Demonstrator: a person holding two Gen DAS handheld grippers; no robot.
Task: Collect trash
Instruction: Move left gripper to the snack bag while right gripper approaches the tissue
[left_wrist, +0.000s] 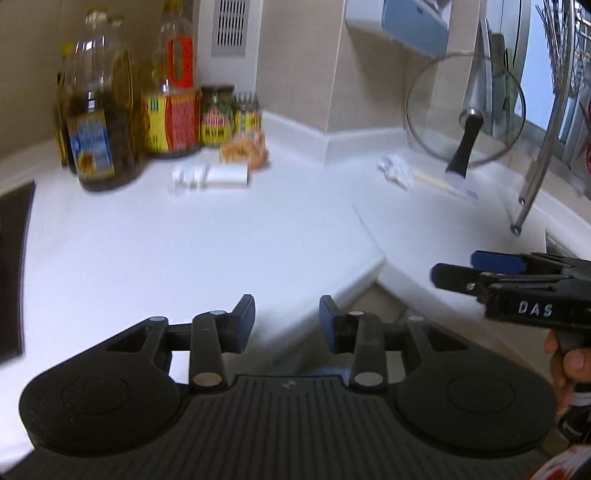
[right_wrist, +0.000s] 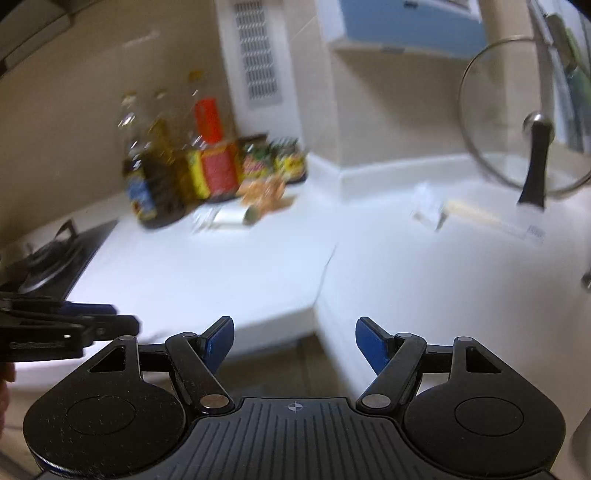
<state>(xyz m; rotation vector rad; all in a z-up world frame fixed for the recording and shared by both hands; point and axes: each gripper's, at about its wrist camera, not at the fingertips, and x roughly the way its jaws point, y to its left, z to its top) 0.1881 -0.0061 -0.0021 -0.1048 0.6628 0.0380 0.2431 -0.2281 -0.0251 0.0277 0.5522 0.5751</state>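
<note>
Presently both claws hover empty over the near edge of the white counter (left_wrist: 192, 236): the left claw (left_wrist: 287, 317) with its jaws parted a modest gap, the right claw (right_wrist: 294, 341) spread wider. Taking the oil bottles (left_wrist: 99, 122) as landmark, the trash lies in two lots: a crumpled white scrap (left_wrist: 188, 177), a flat white packet (left_wrist: 227, 175) and an orange wrapper (left_wrist: 247, 147) just right of the bottles, and well to the right a crumpled white tissue (left_wrist: 397, 170) beside wrapped chopsticks (left_wrist: 443, 186), near a glass lid (left_wrist: 465, 110) leaning on the wall. All of it looks light, soft and easily crushed; a pinch across the raised crumple should hold, while the flat packet may slide on the smooth surface. Blur hides finer detail. A stove (right_wrist: 51, 254) sits left of the bottles; beige tiled walls meet behind.
</note>
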